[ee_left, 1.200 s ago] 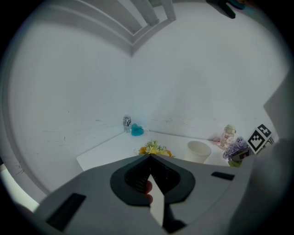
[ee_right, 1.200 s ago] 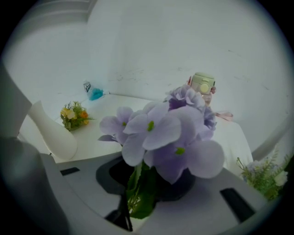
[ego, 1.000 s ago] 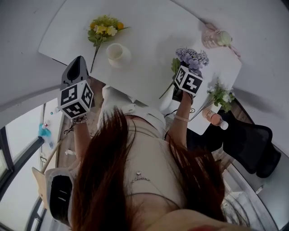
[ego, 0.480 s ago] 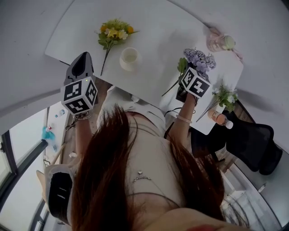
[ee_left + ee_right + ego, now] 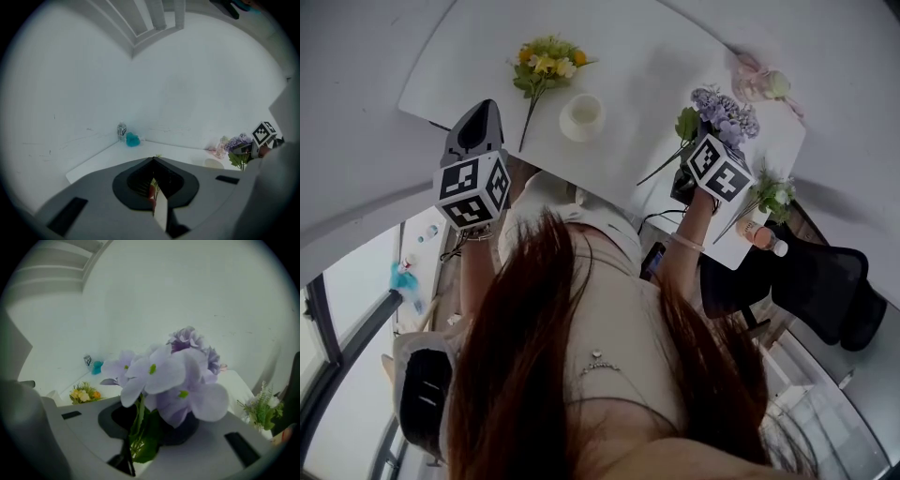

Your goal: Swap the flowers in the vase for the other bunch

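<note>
The right hand-held gripper [image 5: 703,150] squeezes the purple flowers [image 5: 724,111] above the desk [image 5: 647,66], the left hand-held gripper [image 5: 485,112] is closed and empty, and the flowers could slip out if the squeeze is weak.

The table [image 5: 628,47] top is smooth, matt white. The vase [image 5: 581,117] looks like smooth cream-white ceramic with a slight sheen. The purple flowers [image 5: 173,376] have soft, matt, cloth-like petals and slicker, plastic-looking green leaves. The left gripper [image 5: 153,160] has a shell of matt grey plastic.
</note>
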